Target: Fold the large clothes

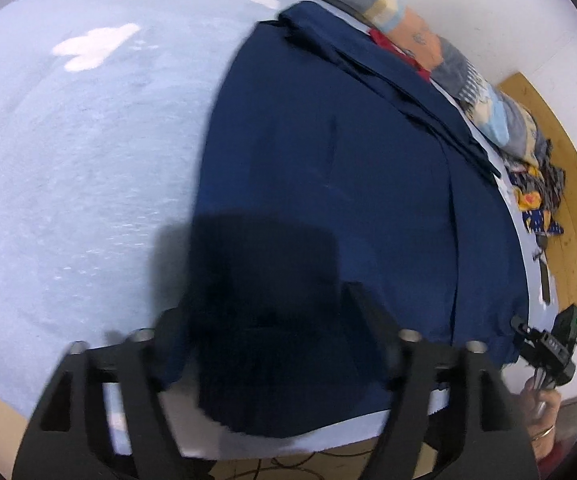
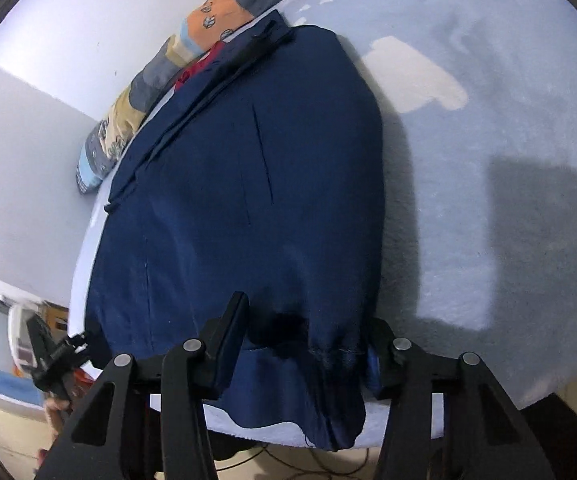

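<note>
A large navy blue garment (image 1: 328, 152) lies flat on a pale blue padded surface (image 1: 68, 160), reaching from the near edge to the far edge; it also shows in the right wrist view (image 2: 248, 184). My left gripper (image 1: 276, 340) is open, its fingers either side of the garment's near left corner. My right gripper (image 2: 308, 344) is open, its fingers either side of the bunched near right corner, which hangs over the edge. The right gripper also shows small in the left wrist view (image 1: 548, 344), and the left gripper in the right wrist view (image 2: 56, 356).
A patchwork quilt roll (image 1: 468, 76) and a red cloth (image 1: 384, 42) lie along the far edge by the white wall. A pile of patterned clothes (image 1: 536, 196) sits at the far right. Wooden floor (image 1: 576, 200) lies beyond. Cables lie on the floor below the near edge.
</note>
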Action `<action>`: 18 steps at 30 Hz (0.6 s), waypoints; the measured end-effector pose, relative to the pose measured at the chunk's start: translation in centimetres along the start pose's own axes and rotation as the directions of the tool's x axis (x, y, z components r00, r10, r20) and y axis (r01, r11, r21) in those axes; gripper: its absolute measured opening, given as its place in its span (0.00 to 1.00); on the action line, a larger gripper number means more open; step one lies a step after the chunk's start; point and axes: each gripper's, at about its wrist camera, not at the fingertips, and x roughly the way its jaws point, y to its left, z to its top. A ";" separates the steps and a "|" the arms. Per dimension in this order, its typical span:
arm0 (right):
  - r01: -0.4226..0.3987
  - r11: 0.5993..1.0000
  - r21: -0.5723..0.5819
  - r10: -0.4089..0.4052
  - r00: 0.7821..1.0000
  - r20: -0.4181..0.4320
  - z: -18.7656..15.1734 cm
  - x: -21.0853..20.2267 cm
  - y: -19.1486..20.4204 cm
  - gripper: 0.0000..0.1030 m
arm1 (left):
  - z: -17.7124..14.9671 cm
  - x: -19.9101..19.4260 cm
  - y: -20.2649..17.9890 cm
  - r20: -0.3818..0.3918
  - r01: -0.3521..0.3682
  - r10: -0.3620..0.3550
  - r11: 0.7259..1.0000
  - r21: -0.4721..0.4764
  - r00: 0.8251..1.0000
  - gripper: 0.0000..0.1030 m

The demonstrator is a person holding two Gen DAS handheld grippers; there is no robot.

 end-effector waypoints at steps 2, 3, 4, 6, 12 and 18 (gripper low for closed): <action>-0.016 1.000 -0.024 0.016 1.000 0.002 -0.1 0.2 0.7 0.48 | -0.4 0.4 -1.5 0.012 -0.050 0.050 0.996 0.073 0.999 0.81; -0.033 0.999 -0.035 0.033 0.999 -0.001 -0.2 0.3 0.8 0.44 | -0.7 0.5 -2.0 0.022 -0.073 0.071 0.991 0.112 0.997 0.74; -0.051 0.997 -0.052 0.051 0.999 0.003 -0.5 0.3 1.1 0.28 | -0.8 0.3 -2.6 0.040 -0.101 0.096 0.984 0.144 0.995 0.63; -0.071 0.995 -0.074 0.073 0.997 0.027 -0.1 0.0 1.7 0.25 | -0.7 -0.3 -2.8 0.075 -0.102 0.090 0.982 0.159 0.993 0.26; -0.016 0.997 -0.079 0.019 0.999 0.037 -0.4 0.9 1.4 0.36 | -0.9 0.3 -2.3 0.094 -0.096 0.083 0.985 0.143 0.992 0.28; 0.027 0.994 -0.109 -0.021 0.998 0.057 -0.9 1.0 2.4 0.22 | -1.4 0.6 -4.1 0.177 -0.179 0.145 0.964 0.198 0.973 0.23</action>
